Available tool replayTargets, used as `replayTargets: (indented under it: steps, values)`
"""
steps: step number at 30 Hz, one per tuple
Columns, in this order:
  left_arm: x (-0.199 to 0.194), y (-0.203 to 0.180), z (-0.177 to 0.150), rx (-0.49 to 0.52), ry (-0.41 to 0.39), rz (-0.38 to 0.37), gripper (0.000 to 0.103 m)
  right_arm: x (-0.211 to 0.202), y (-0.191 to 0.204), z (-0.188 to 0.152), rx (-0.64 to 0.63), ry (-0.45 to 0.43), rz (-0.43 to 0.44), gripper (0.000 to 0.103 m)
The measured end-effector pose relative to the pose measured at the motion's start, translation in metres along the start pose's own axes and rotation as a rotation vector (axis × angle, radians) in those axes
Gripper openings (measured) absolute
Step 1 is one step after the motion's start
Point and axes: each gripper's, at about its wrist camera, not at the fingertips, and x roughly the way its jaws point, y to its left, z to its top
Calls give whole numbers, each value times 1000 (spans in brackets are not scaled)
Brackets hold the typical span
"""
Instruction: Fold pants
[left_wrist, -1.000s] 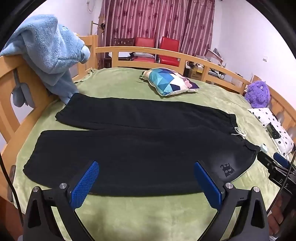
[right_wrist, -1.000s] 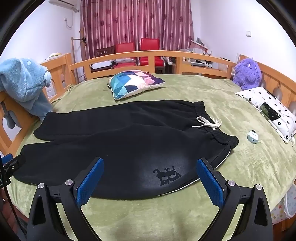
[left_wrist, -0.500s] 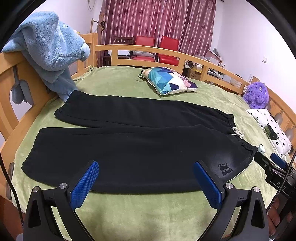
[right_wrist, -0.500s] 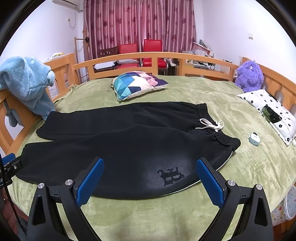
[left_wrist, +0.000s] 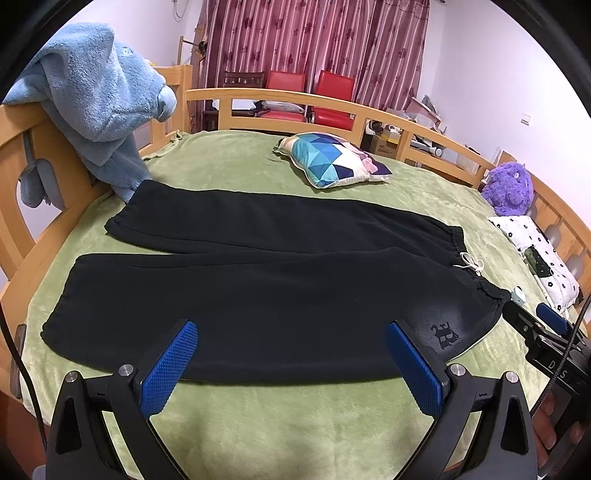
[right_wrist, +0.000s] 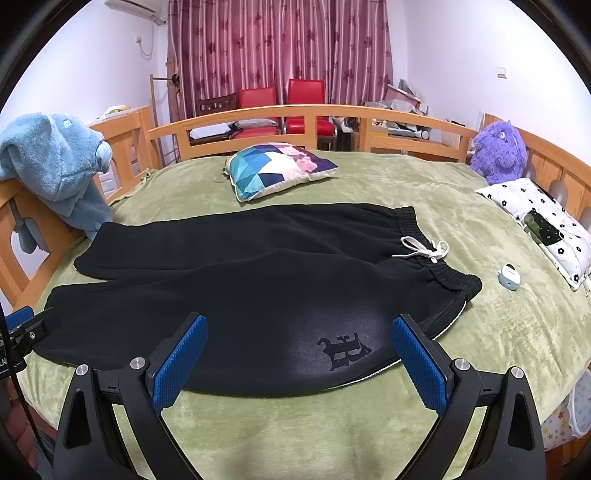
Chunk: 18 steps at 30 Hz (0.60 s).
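Black sweatpants (left_wrist: 258, 288) lie flat on the green bedspread (left_wrist: 295, 417), unfolded, near the bed's front edge. Waistband w/ white drawstring (right_wrist: 421, 251) points to the bed's right side, cuffs to the left side. Far leg angles off toward the back-left; near leg runs along the front edge. Dark printed logo (right_wrist: 343, 350) sits on the near hip.

Left hand-held gripper (left_wrist: 291, 365) hangs above the front edge over the near leg's mid part, jaws spread wide, nothing in them, blue pads (left_wrist: 168, 369) clear of the cloth. Right hand-held gripper (right_wrist: 299, 363) same: wide apart, empty, framing the logo area, just above the fabric.

Vs 1 s ago: pants haven't shifted. Both views have edged slightly nearer and lower to the bed; pants fill a bit more of each view. Jaw spread unchanged on both.

Around: geometric blue cushion (right_wrist: 277, 170) near the bed's back edge, purple plush toy (right_wrist: 496, 151) at the back-right corner, flower-print pillow (right_wrist: 543, 221) along the right edge, small pale-blue gadget (right_wrist: 509, 277) beside the waistband, apart from it. Blue plush towel (left_wrist: 96, 99) hangs over the wooden rail at the left side, its lower end touching the far cuff.
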Motion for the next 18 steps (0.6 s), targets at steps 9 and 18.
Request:
replayTargets:
  steps: [9,18]
  values:
    - [-2,-1,-1,-1,-2,-8,103,-1,1,1,-1,-2,0,98]
    - [-5,-3,-1,-3,-11,-21,103,-9,7,3,-8,-19,7,98]
